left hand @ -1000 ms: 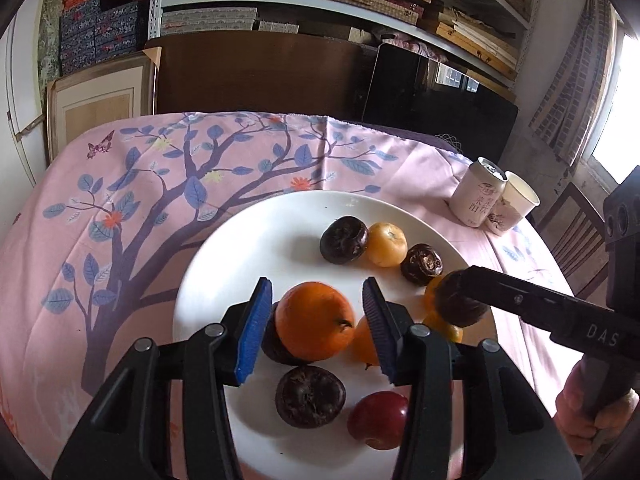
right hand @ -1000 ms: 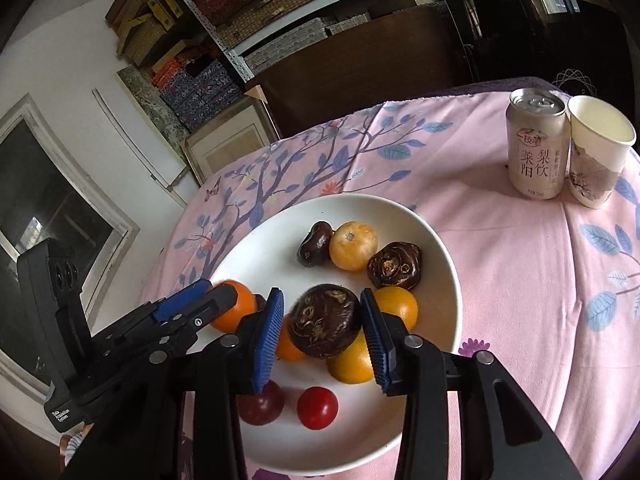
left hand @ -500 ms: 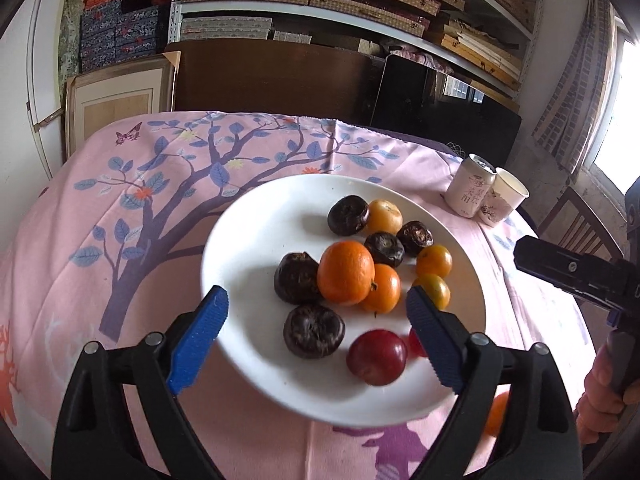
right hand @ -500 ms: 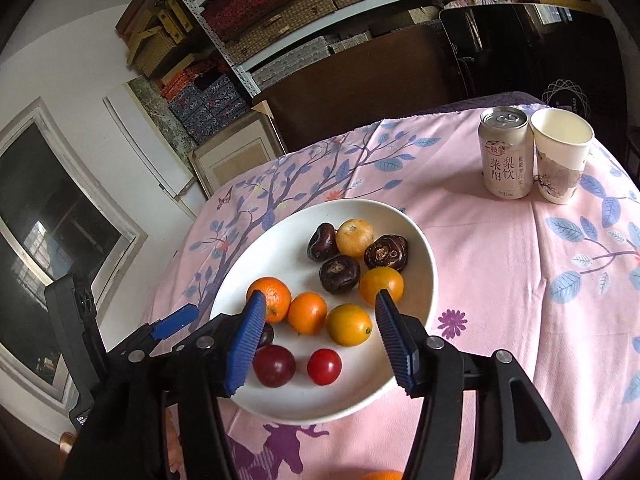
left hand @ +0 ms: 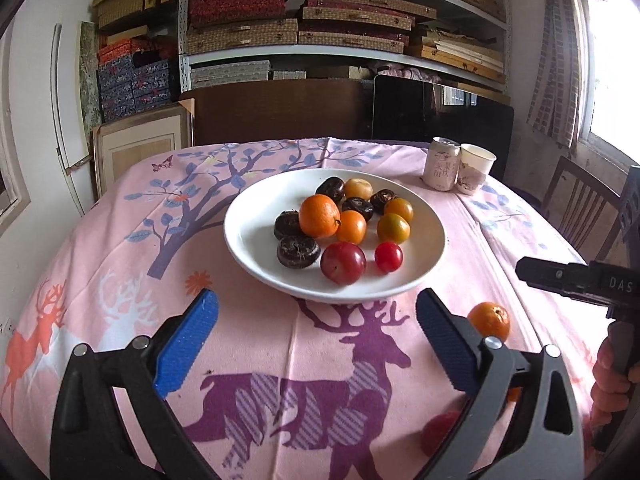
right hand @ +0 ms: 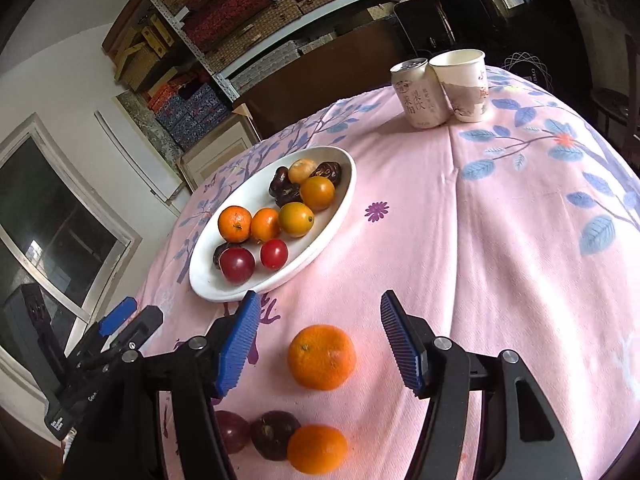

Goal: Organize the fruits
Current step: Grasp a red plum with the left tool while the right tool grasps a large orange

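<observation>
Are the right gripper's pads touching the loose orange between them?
Apart. The right wrist view shows pink cloth on both sides of the orange, between it and the right gripper's open blue pads.

A pink cloth (left hand: 120,280) printed with a blue-leaved tree and a purple deer covers the surface. In the upper right of the left view a pale drink can (left hand: 442,164) stands upright, touching a white paper cup (left hand: 474,168) just to its right; the right view shows the same pair near the top edge. Behind the surface, shelves (left hand: 340,52) across the top of the frame hold stacked flat boxes. A framed panel (left hand: 140,148) leans at the left, a dark screen (left hand: 440,112) stands right of centre, and a wooden chair (left hand: 580,208) shows at the right edge beneath a bright window (left hand: 616,60).
</observation>
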The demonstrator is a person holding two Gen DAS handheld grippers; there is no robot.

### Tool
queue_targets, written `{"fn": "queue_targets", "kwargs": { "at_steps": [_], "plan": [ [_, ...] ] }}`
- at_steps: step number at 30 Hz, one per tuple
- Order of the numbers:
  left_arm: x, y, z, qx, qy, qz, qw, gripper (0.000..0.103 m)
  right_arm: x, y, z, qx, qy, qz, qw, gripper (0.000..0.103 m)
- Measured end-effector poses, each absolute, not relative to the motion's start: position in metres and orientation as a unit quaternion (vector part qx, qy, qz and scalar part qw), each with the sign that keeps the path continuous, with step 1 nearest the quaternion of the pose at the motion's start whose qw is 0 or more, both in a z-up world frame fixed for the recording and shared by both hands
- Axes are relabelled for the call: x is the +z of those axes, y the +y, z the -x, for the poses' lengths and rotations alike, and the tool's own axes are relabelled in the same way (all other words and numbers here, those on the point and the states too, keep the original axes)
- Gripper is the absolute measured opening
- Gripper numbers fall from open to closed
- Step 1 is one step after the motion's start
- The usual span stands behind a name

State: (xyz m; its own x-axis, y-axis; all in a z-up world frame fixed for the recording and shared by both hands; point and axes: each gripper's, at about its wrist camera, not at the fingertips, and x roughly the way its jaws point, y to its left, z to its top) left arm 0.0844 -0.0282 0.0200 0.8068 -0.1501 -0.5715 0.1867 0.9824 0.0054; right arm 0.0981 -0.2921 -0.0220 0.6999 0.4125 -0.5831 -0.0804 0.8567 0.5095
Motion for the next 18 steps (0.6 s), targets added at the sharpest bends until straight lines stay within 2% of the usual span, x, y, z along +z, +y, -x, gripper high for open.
{"fn": "queue_targets", "kwargs": {
  "at_steps": [3,18],
  "plan": [
    [0.015,-0.029,-0.071,-0.082,0.302,-0.034,0.949,0.098,-0.026,-0.297,-0.085,0.134,0.357,-0.238,0.893,0.068],
    [0.010,-0.045,-0.045,-0.070,0.288,-0.081,0.952,0.098,-0.039,-0.297,-0.080,0.121,0.373,-0.235,0.889,0.071]
  ]
}}
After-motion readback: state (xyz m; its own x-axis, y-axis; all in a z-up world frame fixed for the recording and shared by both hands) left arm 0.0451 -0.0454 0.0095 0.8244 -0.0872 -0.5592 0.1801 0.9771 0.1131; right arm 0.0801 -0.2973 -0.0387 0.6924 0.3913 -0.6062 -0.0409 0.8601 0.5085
